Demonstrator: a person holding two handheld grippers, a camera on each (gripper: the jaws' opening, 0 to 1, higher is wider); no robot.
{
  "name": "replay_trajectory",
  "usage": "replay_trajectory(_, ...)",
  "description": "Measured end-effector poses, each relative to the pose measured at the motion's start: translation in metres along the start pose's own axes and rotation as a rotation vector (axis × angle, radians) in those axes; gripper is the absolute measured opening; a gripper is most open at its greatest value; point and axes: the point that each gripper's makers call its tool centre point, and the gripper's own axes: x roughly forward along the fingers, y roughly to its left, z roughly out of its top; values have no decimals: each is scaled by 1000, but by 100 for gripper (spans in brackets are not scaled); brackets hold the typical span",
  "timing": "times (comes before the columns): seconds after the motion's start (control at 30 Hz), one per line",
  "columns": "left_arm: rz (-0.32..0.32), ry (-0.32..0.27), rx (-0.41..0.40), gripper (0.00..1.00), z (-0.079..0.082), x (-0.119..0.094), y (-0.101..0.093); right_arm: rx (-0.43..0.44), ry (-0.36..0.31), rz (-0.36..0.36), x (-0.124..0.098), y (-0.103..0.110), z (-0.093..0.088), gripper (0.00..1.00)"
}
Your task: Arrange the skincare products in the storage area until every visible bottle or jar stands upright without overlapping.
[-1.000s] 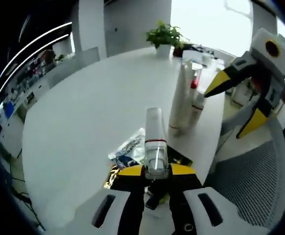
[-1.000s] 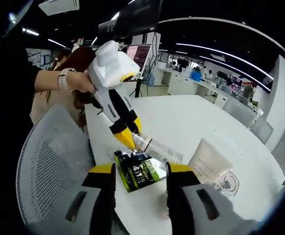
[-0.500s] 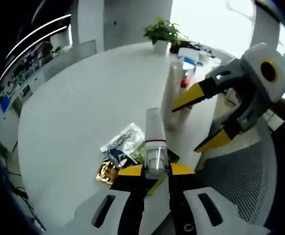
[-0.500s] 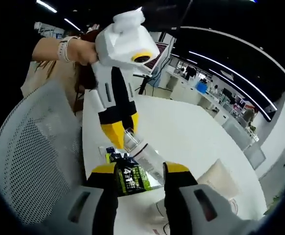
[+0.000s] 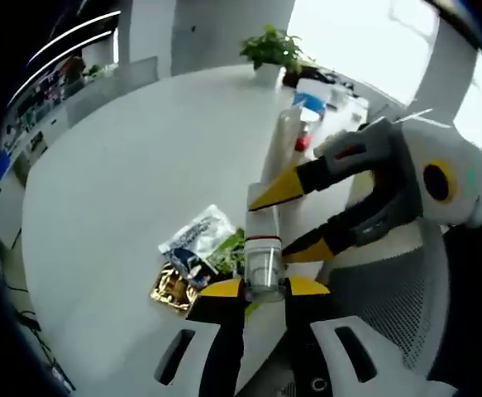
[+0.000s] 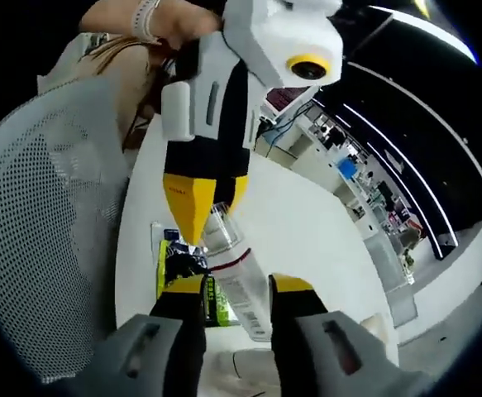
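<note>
My left gripper is shut on the base end of a clear bottle with a red band, which points away over the white table. My right gripper reaches in from the right, open, with a yellow jaw on each side of the bottle's far half. In the right gripper view the bottle lies between the right gripper's open jaws, while the left gripper comes down from above and holds its far end. A tall white tube stands upright beyond, with a small red-capped bottle beside it.
Several flat sachets lie on the table under the bottle, one gold and one green. A grey mesh chair stands against the table's near edge. A potted plant sits at the far side. A person's hand holds the left gripper.
My right gripper has come in from the right and now straddles the clear bottle. The left gripper keeps its hold on the bottle.
</note>
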Motion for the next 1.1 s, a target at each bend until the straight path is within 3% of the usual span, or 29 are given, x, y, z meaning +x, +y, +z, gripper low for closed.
replay_trajectory(0.3, -54, 36, -60, 14, -4, -3, -4, -68, 4, 3, 7, 6, 1, 27)
replay_trajectory(0.57, -131, 21, -160, 14, -1, -3, -6, -90, 3, 6, 4, 8, -2, 23)
replay_trajectory(0.93, -157, -35, -123, 16, 9, 4, -12, -33, 33, 26, 0, 9, -15, 20)
replay_trajectory(1.1, -157, -84, -23, 17, 13, 6, -13, 67, 12, 53, -2, 13, -18, 19)
